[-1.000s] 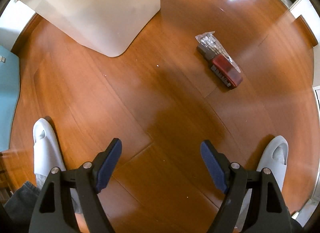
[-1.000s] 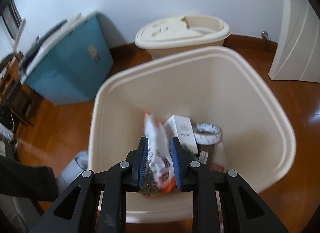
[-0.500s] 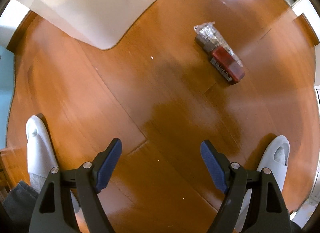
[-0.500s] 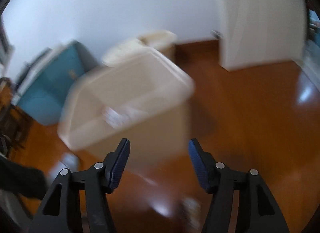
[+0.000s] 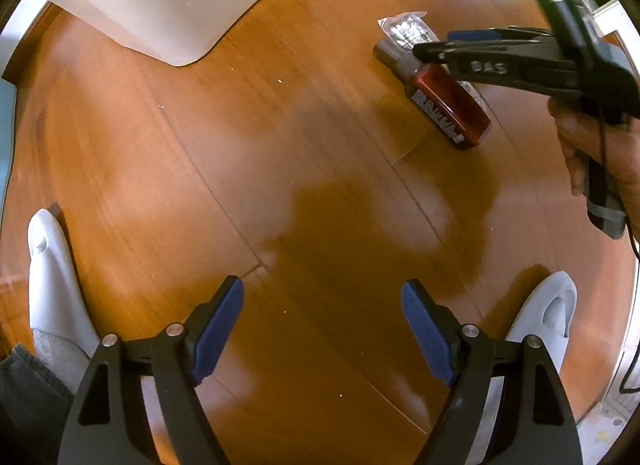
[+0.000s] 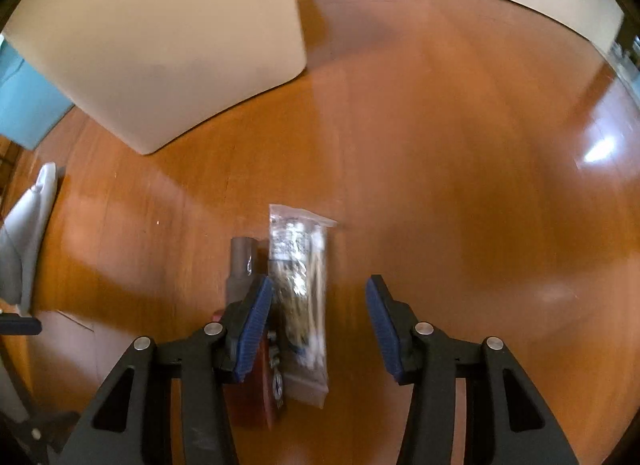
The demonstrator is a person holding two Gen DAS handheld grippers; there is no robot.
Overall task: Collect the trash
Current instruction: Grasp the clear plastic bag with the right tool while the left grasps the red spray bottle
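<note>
Right hand-held gripper [image 6: 320, 321], jaws wide and empty, hovered over a clear plastic packet [image 6: 302, 297] beside a red pack [image 5: 448, 105] on the wooden floor [image 5: 280, 169]. "DAS" read on its body. Left hand-held gripper [image 5: 322, 325] wide, empty. Cream bin [image 6: 160, 45] near.

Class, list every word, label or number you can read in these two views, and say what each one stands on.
"DAS": raised letters on the right tool's black body.
Red packet: white print along its edge, too blurred to read.
Clear plastic bag: a printed label, too blurred to read.
Left tool: no text.
</note>
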